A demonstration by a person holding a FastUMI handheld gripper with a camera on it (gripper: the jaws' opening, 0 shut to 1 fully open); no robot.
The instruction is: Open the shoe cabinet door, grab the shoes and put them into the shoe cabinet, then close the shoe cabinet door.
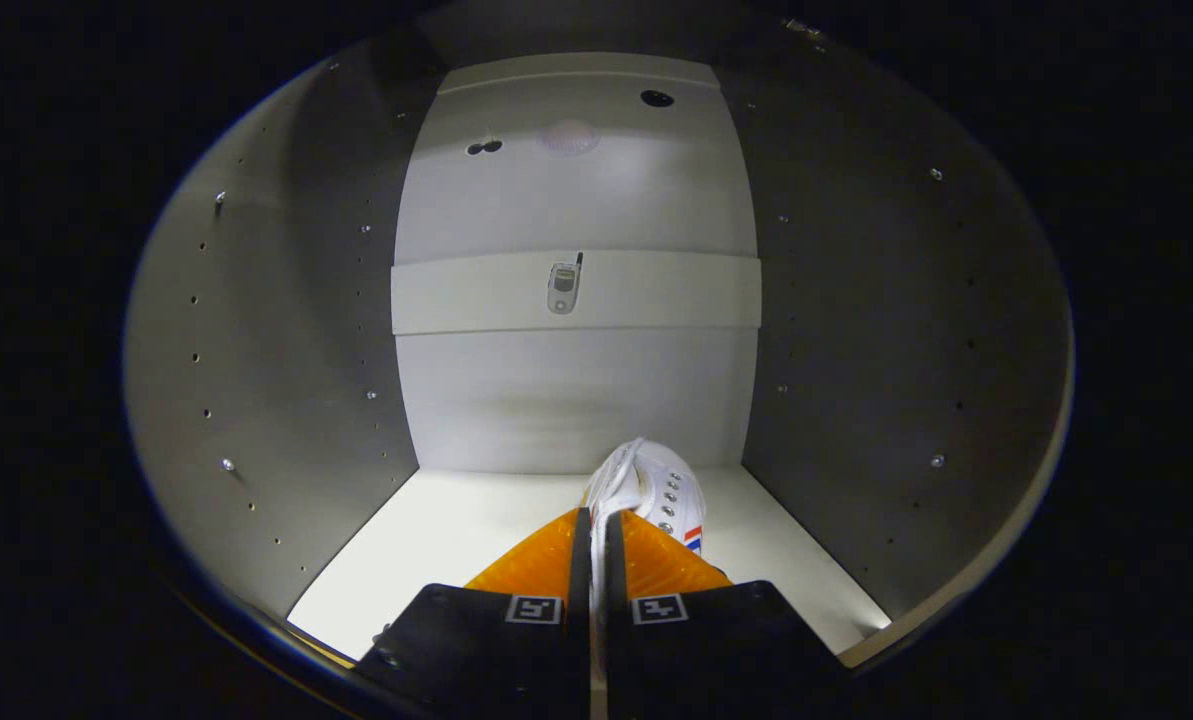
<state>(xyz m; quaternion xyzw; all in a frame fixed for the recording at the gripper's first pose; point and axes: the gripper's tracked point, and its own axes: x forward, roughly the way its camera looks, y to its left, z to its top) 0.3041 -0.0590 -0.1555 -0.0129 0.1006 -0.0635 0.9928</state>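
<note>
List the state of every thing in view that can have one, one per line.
Shoe cabinet: door open, inside in view.
White shoe: pinched by its edge between the fingers, inside the cabinet above its floor.
Gripper: fingers shut on the shoe.
Small device on the back panel: hanging upright.

Gripper nearly closed, pinching a thin edge

The gripper (597, 520) reached forward and slightly downward, its two fingers (541, 560) drawn almost together with only a narrow slit left between them. Both fingers pressed on the thin rim of the white shoe (656, 485), whose body stood just ahead of the tips and a little to their right.
</note>
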